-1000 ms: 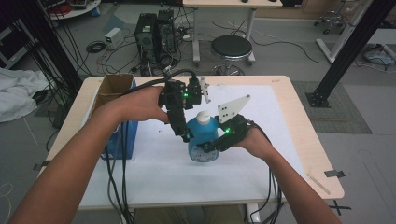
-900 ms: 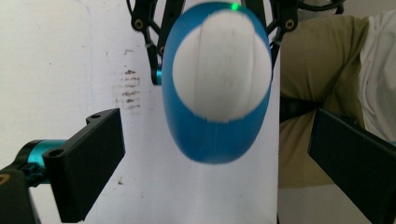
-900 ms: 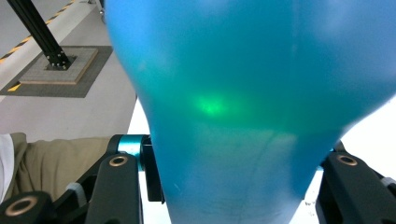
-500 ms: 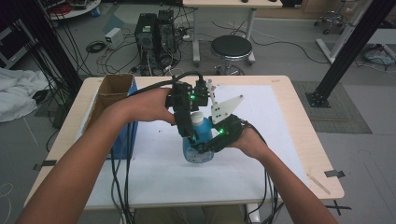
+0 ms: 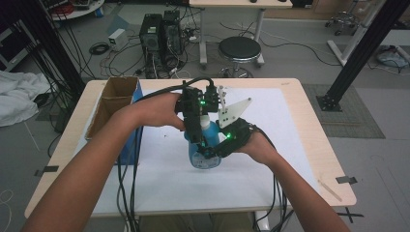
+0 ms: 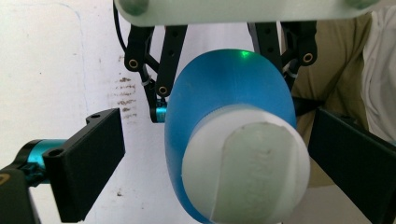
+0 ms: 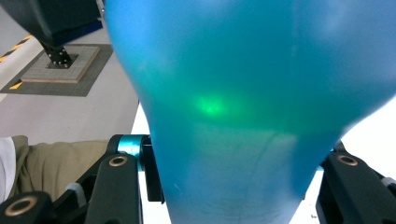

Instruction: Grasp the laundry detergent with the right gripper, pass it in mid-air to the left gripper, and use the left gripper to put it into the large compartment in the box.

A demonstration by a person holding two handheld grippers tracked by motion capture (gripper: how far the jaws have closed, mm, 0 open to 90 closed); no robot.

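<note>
Blue bottle [image 5: 205,153] standing at mid-counter [image 5: 300,159], clamped low on its body by the right hand-held gripper [image 5: 212,151]. The left hand-held gripper [image 5: 197,137] has come down from above since a second ago; its jaws now stand open, straddling the white cap [image 6: 246,169], likely ready to close and unscrew.

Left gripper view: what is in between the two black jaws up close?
The white cap of the blue plastic bottle sits between the left hand-held gripper's open jaws, with a gap on the left side.
</note>
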